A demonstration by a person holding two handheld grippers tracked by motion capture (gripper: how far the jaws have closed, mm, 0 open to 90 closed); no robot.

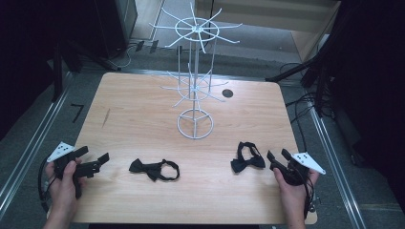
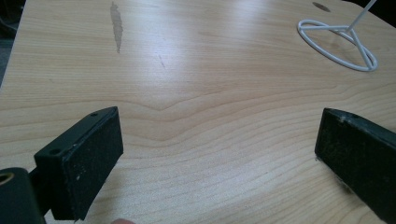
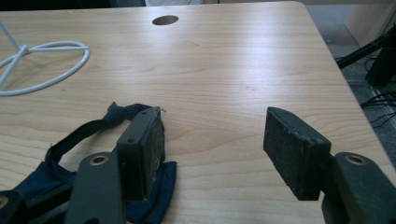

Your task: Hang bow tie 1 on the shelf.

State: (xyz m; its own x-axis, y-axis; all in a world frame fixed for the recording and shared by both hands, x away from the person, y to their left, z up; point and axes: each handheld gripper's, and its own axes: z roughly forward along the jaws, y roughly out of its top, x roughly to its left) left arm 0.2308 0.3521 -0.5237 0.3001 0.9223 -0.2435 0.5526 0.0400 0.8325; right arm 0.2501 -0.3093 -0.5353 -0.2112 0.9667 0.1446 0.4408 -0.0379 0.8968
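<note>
Dark fabric bow tie (image 3: 154, 186) beside right gripper (image 3: 215, 140): soft, light, floppy; best pinched at centre knot; jaws apart, empty; left gripper (image 2: 215, 149) likewise apart.

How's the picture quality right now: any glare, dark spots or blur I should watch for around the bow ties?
High view: table evenly lit, surroundings nearly black; both bow ties read as dark shapes with little detail. Left gripper view: soft glare across the far tabletop, jaws slightly blurred up close. Right gripper view: a sheen on the wood beyond the jaws; the nearer bow tie is dim beside the left jaw.
</note>
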